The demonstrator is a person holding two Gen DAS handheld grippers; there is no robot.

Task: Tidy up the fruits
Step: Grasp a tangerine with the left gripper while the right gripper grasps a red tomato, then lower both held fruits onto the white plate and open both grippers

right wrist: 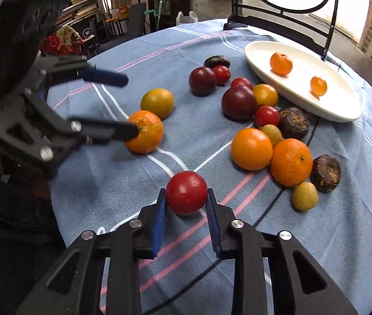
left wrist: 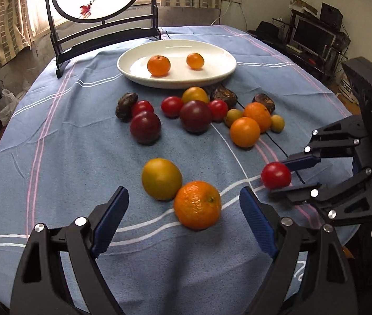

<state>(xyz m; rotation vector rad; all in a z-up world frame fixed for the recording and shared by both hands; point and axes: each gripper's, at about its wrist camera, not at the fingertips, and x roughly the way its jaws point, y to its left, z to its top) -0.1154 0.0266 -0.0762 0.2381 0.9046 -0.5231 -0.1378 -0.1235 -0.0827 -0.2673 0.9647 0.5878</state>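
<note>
- Blue-grey striped cloth (left wrist: 62,157) covers the table; white writing on the cloth at its near edge is cut off by the gripper frames and can't be read.
- White oval plate (left wrist: 222,69) sits at the far side of the table and holds two things — a mandarin (left wrist: 159,65) and a smaller orange fruit (left wrist: 195,60), apart from each other.
- Right gripper (right wrist: 186,197): jaws narrow, pads pressed on either side of a red tomato (right wrist: 186,193), which sits low over the cloth near the table's right edge.
- Left gripper (left wrist: 183,204): jaws wide, holding nothing; a large mandarin (left wrist: 197,204) lies on the cloth between the fingers, touching a yellow-green fruit (left wrist: 161,178) just beyond it.
- Loose cluster on the cloth between the grippers and the plate — two dark plums (left wrist: 145,127) (left wrist: 195,116), small red tomatoes, oranges, small yellow-green fruits, brown wrinkled fruits.
- Black-framed round screen (left wrist: 102,23) stands behind the plate.
</note>
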